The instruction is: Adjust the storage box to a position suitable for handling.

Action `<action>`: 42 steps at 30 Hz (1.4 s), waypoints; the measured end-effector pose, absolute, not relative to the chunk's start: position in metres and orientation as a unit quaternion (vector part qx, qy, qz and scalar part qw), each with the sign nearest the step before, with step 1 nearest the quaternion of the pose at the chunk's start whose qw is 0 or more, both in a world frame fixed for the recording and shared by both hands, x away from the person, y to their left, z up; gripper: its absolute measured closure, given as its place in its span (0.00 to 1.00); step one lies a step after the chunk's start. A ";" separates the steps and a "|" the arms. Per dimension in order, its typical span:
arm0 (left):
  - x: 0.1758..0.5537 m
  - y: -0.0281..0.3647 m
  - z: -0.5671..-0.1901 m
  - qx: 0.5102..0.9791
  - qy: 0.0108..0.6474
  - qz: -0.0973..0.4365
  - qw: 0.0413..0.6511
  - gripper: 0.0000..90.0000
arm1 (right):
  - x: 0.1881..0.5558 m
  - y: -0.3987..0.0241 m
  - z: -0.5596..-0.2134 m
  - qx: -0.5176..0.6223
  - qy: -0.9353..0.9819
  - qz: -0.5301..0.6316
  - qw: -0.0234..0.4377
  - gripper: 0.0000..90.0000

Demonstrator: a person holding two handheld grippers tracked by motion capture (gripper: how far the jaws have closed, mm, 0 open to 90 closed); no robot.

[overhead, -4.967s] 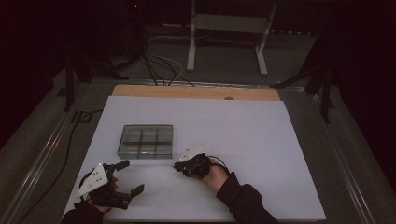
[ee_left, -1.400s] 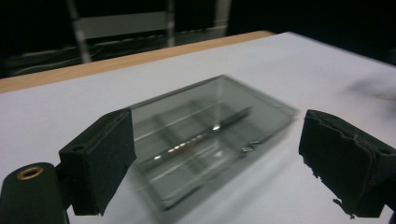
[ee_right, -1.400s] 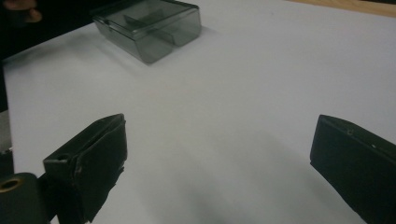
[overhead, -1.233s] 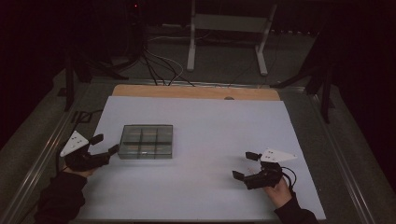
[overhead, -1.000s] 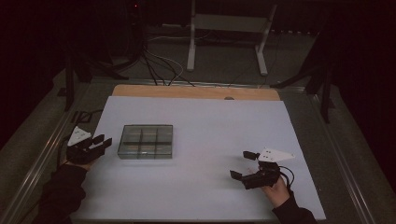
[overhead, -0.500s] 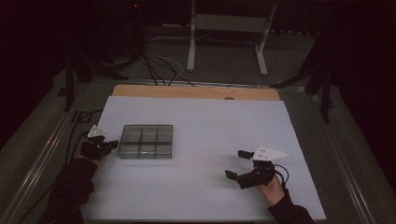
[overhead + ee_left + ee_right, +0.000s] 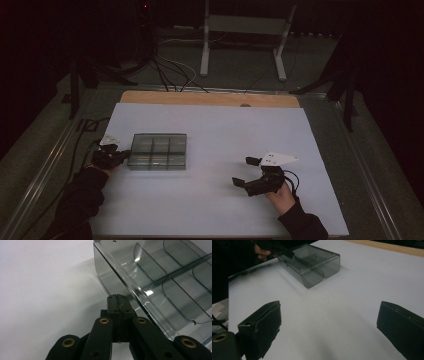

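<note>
The right tongs (image 7: 329,325) hang wide open over the white bench (image 7: 352,290); the smoky box (image 7: 312,262) sits well ahead (a hand (image 7: 262,253) beside it).

the compartment box (image 7: 160,282) looks like smoky clear plastic, glossy, with bright glints along its smooth dividers. the left gripper (image 7: 117,298) has matt black plastic jaws with brass-coloured rivets. the right gripper (image 7: 329,322) has dull black pads, slightly rough. the table sheet (image 7: 225,125) is white, matt, paper-like; a bare wood strip (image 7: 210,98) edges it.
</note>
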State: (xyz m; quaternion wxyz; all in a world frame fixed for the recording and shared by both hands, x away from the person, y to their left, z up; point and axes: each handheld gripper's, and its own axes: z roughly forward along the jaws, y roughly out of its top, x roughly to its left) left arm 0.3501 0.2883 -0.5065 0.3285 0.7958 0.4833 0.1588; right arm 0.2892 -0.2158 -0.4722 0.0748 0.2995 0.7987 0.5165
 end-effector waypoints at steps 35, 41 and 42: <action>0.363 0.212 -0.502 0.830 0.412 0.096 0.364 1.00 | 0.322 -0.198 -0.468 0.316 0.790 0.517 0.098 0.05; 0.367 0.197 -0.502 0.835 0.403 0.089 0.365 1.00 | 0.327 -0.199 -0.467 0.323 0.787 0.516 0.099 0.03; 0.369 0.193 -0.502 0.836 0.400 0.089 0.365 1.00 | 0.329 -0.199 -0.467 0.327 0.787 0.514 0.095 0.03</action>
